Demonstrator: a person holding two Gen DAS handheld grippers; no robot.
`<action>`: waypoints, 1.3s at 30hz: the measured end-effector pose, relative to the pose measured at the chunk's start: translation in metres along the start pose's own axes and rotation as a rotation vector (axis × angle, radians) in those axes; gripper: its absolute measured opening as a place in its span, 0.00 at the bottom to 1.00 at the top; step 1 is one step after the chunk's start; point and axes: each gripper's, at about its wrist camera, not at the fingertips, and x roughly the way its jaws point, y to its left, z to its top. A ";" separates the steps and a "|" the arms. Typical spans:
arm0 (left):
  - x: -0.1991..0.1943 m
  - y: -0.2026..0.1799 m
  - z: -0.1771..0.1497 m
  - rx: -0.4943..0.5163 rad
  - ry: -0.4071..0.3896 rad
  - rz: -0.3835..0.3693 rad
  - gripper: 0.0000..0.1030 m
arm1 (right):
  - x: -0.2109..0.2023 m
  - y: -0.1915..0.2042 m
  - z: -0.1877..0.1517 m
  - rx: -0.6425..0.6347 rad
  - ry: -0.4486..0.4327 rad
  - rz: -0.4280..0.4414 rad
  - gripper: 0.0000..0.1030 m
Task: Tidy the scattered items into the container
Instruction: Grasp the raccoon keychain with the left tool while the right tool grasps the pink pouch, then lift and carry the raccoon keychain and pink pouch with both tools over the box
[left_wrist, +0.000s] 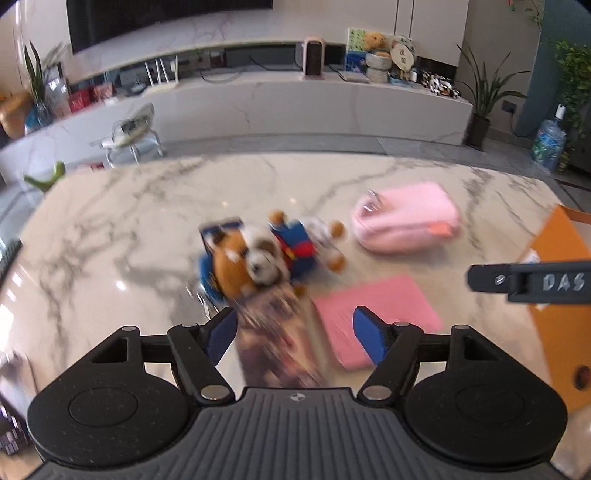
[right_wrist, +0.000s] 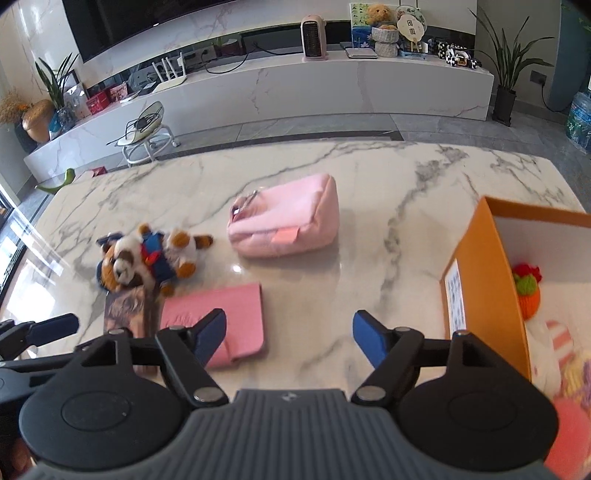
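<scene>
A plush dog in a blue outfit (left_wrist: 258, 254) lies on the marble table (left_wrist: 147, 206); it also shows in the right wrist view (right_wrist: 147, 258). A patterned booklet (left_wrist: 273, 339) lies in front of it, between the fingers of my open left gripper (left_wrist: 295, 332). A flat pink pad (left_wrist: 373, 314) and a pink pouch (left_wrist: 406, 218) lie to the right. The orange box (right_wrist: 484, 280) stands at the right, holding a knitted orange toy (right_wrist: 528, 291) and other items. My right gripper (right_wrist: 290, 338) is open and empty above the table, left of the box.
The right gripper's finger (left_wrist: 532, 282) juts in from the right in the left wrist view. A white TV bench (right_wrist: 295, 85) and a small stool (right_wrist: 147, 140) stand beyond the table. A potted plant (right_wrist: 506, 74) stands at the back right.
</scene>
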 end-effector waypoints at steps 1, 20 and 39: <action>0.003 0.004 0.004 -0.007 -0.018 0.002 0.82 | 0.005 -0.001 0.006 0.006 -0.004 -0.001 0.76; 0.075 0.051 0.015 -0.234 -0.077 -0.010 0.89 | 0.095 -0.024 0.059 0.203 -0.005 -0.031 0.76; 0.090 0.063 0.006 -0.407 -0.073 -0.070 0.99 | 0.104 -0.012 0.042 0.122 0.042 -0.001 0.42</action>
